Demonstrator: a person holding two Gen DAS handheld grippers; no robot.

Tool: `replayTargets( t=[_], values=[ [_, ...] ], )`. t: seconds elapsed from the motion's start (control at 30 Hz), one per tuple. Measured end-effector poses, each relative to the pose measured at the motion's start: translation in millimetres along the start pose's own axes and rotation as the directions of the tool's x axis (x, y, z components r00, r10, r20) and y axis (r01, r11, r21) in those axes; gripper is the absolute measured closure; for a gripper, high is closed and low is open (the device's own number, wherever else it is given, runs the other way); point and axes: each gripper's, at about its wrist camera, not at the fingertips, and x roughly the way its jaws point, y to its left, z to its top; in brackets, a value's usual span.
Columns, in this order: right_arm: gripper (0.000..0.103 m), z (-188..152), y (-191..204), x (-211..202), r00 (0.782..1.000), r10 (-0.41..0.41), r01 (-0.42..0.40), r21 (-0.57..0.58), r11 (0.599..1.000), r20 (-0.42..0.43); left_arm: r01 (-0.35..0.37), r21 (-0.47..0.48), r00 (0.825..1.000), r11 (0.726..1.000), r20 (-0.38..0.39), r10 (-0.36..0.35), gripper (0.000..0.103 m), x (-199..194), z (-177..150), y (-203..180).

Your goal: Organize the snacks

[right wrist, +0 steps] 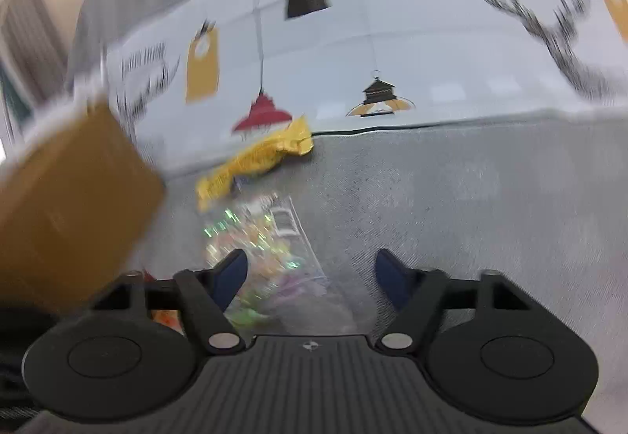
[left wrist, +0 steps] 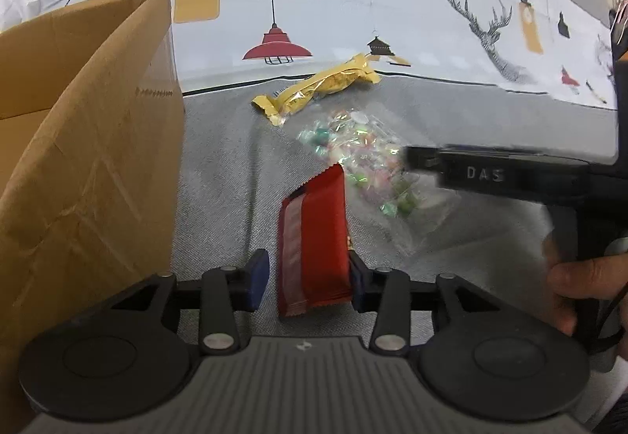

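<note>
Looking along the left gripper (left wrist: pixel 310 277), its two blue pads stand part-way apart with a red snack packet (left wrist: pixel 314 241) upright between them; the right pad touches the packet's edge, while a sliver of grey cloth shows between the left pad and the packet, so I cannot tell whether it is truly pinched. Just left of the gripper rises the brown wall of a cardboard box (left wrist: pixel 86 143). Beyond the red packet, on the grey fabric surface (left wrist: pixel 219 175), lies a clear bag of coloured candies (left wrist: pixel 361 159), and farther back a yellow foil packet (left wrist: pixel 318 86) rests against a backdrop printed with lamps and a deer (left wrist: pixel 353 10). From the right edge the right gripper (left wrist: pixel 412 159) reaches in over the candy bag, blurred, with a hand (left wrist: pixel 581 285) below it on the grip. Seen from the right wrist, much is smeared by motion: the right gripper's (right wrist: pixel 310 273) blue fingers (right wrist: pixel 231 273) stand clearly apart with nothing pressed between them, the candy bag (right wrist: pixel 267 245) lying under the left finger, the yellow packet (right wrist: pixel 255 159) behind, the box (right wrist: pixel 70 198) at left.
</note>
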Motion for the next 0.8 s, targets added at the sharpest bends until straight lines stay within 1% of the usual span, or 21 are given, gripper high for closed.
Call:
replayTargets(
  t=[0.03,0.07,0.1,0.17,0.27,0.33,0.47,0.57,0.67,0.8],
  values=[
    [0.101,2,1,1,0.999,-0.044,0.044,-0.011,0.999,-0.006,0.003,-0.001,1.0,1.0,-0.001,-0.003,0.058,0,1,0],
    [0.103,4,-9,1,1.0,0.001,0.001,0.07,0.998,-0.021,0.016,-0.001,1.0,1.0,-0.004,-0.016,0.064,0,2,1],
    [0.103,3,-19,0,0.998,0.06,-0.056,0.147,0.988,-0.025,0.03,-0.009,1.0,1.0,-0.008,-0.03,0.08,-1,3,2],
    [0.103,2,-22,-3,0.998,0.065,-0.06,0.167,0.984,-0.025,0.043,-0.034,0.999,0.998,-0.01,-0.044,0.09,-2,5,4],
    [0.103,0,-26,-16,0.994,0.11,-0.106,0.231,0.967,-0.006,0.056,-0.073,0.998,0.996,-0.024,-0.058,0.094,-4,6,9],
    [0.103,-3,-29,-27,0.989,0.144,-0.141,0.292,0.946,0.012,0.061,-0.079,0.997,0.995,-0.035,-0.063,0.094,-6,4,10],
    [0.103,-13,-23,-53,0.984,0.177,-0.17,0.305,0.937,0.004,0.061,-0.081,0.997,0.995,-0.048,-0.066,0.094,-11,-2,9],
    [0.103,-21,-20,-77,0.986,0.169,-0.163,0.324,0.932,0.009,0.078,-0.074,0.995,0.994,-0.055,-0.082,0.094,-15,-7,6],
    [0.103,-31,-21,-104,0.99,0.141,-0.14,0.337,0.931,0.021,0.09,-0.057,0.995,0.994,-0.042,-0.092,0.094,-24,-9,0],
    [0.103,-40,-27,-142,0.995,0.077,-0.092,0.35,0.932,0.057,0.098,-0.03,0.995,0.995,-0.021,-0.098,0.094,-38,-11,-7]
  ],
)
